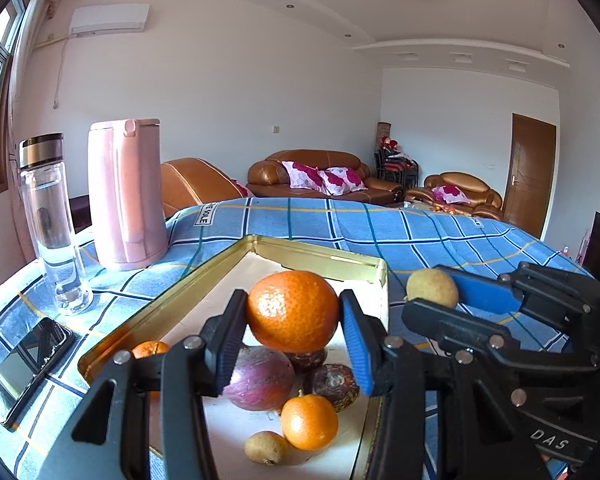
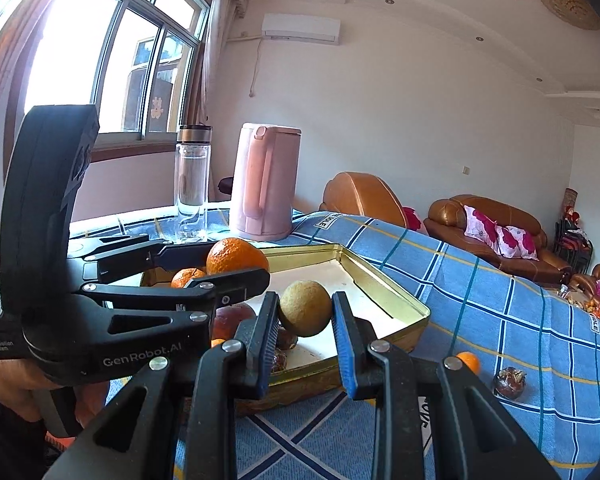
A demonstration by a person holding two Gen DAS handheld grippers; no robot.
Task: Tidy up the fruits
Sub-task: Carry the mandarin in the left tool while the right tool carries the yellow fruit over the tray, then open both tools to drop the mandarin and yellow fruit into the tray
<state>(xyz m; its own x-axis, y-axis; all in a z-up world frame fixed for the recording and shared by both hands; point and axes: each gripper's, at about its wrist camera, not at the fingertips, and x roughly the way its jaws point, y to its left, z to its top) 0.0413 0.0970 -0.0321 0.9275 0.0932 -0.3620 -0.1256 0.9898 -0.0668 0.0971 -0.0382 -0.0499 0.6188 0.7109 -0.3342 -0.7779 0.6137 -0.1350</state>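
Left wrist view: the left hand-held gripper [image 1: 294,312] clamps a round orange mandarin [image 1: 293,311] above the shallow gold metal tin [image 1: 148,312] on the blue checked worktop [image 1: 440,236]; a purple passion fruit [image 1: 260,380] and a smaller orange mandarin [image 1: 309,422] lie inside. Right wrist view: the right hand-held gripper [image 2: 305,314] pinches a tan round longan [image 2: 305,308] over the tin's near edge, while a dark brown fruit [image 2: 510,382] sits on the cloth outside.

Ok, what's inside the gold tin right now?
Lying in the gold tin: a purple passion fruit, two small oranges, a longan and dark brown fruits. The grippers cover part of its floor.
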